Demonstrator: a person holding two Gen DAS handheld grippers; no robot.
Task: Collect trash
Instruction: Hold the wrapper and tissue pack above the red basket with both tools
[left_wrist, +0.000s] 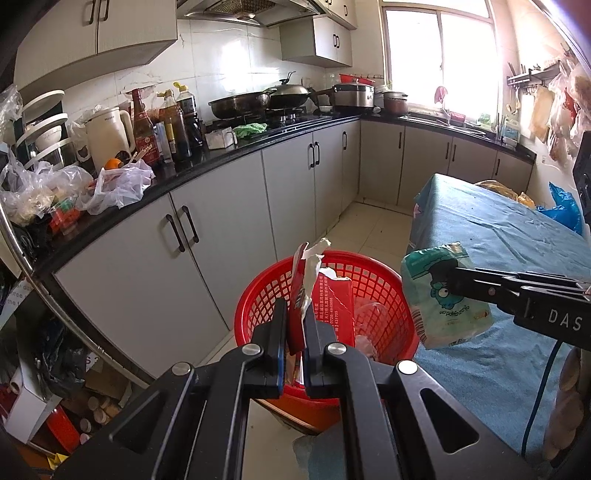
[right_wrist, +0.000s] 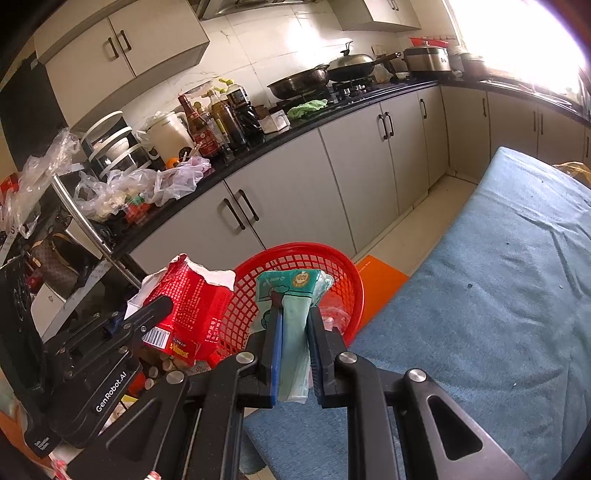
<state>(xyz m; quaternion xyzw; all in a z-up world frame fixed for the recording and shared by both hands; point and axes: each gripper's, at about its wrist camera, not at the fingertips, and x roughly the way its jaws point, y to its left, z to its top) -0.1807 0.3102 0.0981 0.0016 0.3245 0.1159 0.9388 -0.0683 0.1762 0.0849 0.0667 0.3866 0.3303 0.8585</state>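
"GenRobot.AI" on left gripper (right_wrist: 147, 314), "DAS" on right gripper (left_wrist: 452, 282)

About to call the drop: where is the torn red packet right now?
The torn red packet is clamped in the left gripper, held over the red basket in the left wrist view, with the green tissue pack to its right.

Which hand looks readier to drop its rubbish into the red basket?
Left. Its tongs hold the torn red packet right over the red basket. The right tongs grip the green packet nearer the basket's rim, by the blue-covered table.
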